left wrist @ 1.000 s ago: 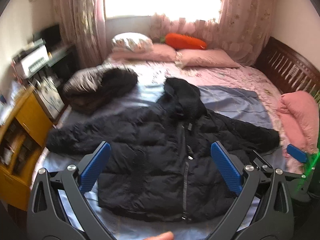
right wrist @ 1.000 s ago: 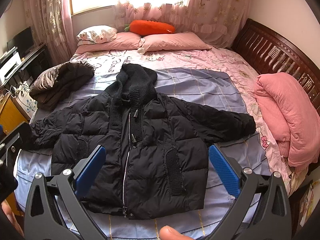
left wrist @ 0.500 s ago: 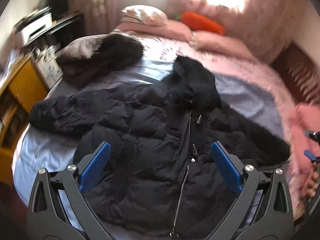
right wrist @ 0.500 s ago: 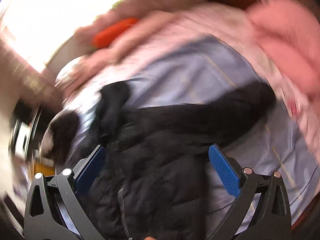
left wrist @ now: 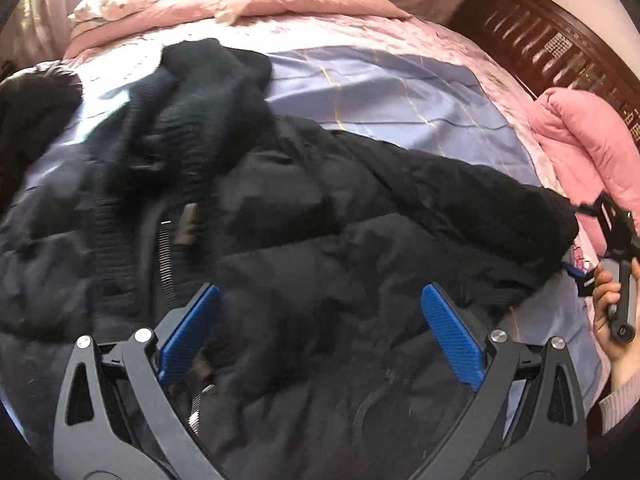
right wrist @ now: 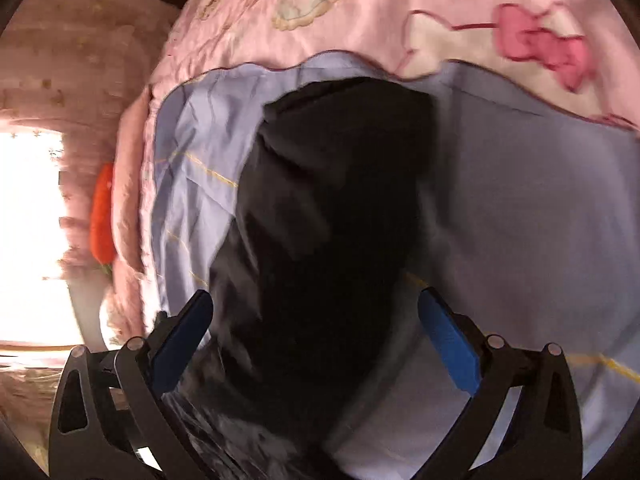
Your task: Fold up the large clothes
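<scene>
lavender bedspread (left wrist: 400, 92) carries a black puffer jacket (left wrist: 320, 240), spread flat; soft, bulky, slippery. both grippers, left (left wrist: 320, 332) and right (right wrist: 316, 332), hover, jaws apart; right sleeve cuff (right wrist: 352, 120) looks best to grasp.

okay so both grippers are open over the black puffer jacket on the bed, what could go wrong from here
The right gripper straddles the thick sleeve; puffy fill could slip out of the pads, or the lilac sheet underneath get pinched too.

The left gripper hovers open over the jacket near its zipper; folding over the bunched hood would probably leave a lumpy bundle.
</scene>
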The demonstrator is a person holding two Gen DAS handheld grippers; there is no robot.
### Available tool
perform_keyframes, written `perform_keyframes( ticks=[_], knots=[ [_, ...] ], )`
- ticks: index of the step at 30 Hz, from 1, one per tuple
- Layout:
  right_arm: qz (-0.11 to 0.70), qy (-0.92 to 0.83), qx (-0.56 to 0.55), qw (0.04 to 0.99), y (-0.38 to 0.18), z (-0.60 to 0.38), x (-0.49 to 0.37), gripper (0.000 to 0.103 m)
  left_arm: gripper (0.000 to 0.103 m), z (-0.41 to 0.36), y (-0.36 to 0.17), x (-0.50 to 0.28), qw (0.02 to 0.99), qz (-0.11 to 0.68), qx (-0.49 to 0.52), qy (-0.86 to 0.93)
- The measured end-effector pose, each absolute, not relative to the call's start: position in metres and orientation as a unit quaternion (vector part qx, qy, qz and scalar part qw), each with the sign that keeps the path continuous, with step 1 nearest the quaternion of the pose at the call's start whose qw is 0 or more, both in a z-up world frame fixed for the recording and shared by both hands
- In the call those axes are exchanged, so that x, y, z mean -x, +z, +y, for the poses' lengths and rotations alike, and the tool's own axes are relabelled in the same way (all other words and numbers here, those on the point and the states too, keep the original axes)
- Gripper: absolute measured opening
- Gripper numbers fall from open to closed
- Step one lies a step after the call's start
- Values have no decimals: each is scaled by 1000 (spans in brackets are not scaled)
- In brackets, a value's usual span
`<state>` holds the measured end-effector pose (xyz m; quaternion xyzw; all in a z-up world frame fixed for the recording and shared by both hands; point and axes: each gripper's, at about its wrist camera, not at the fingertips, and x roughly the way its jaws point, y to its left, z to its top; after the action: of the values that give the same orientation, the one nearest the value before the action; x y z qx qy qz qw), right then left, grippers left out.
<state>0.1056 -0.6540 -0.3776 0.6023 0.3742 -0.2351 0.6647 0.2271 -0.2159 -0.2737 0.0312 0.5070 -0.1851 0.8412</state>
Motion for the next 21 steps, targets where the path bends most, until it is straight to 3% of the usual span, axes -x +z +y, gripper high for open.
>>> perform_keyframes(
  ticks=[2, 4, 6, 7, 9, 15, 17, 18, 19, 21],
  knots=[
    [391, -232, -591, 667, -381, -657, -123, 88, 101, -237, -288, -235, 844, 505, -46, -178],
    [418, -253, -561, 668, -383, -653, -132, 37, 99, -262, -302, -244, 846, 501, -84, -160],
    [399, -262, -558, 679, -374, -655, -126, 19, 77, -281, -321, -252, 839, 511, -136, -126],
    [386, -263, -560, 685, -365, -657, -121, 14, 71, -288, -336, -259, 827, 531, -144, -113],
    [363, -281, -556, 693, -349, -664, -110, 12, 71, -290, -354, -268, 814, 557, -132, -101],
    [345, -321, -575, 669, -356, -666, -74, 11, 82, -313, -369, -276, 804, 549, -218, -68],
    [327, -313, -550, 702, -329, -660, -75, 11, 61, -299, -344, -274, 812, 539, -203, -90],
    [307, -287, -523, 742, -297, -650, -79, 11, 61, -286, -330, -269, 822, 525, -202, -90],
    [295, -261, -495, 774, -273, -641, -88, 11, 63, -264, -303, -260, 841, 494, -203, -83],
    [279, -203, -417, 841, -215, -599, -101, 11, 80, -232, -273, -253, 857, 470, -200, -69]
  ],
)
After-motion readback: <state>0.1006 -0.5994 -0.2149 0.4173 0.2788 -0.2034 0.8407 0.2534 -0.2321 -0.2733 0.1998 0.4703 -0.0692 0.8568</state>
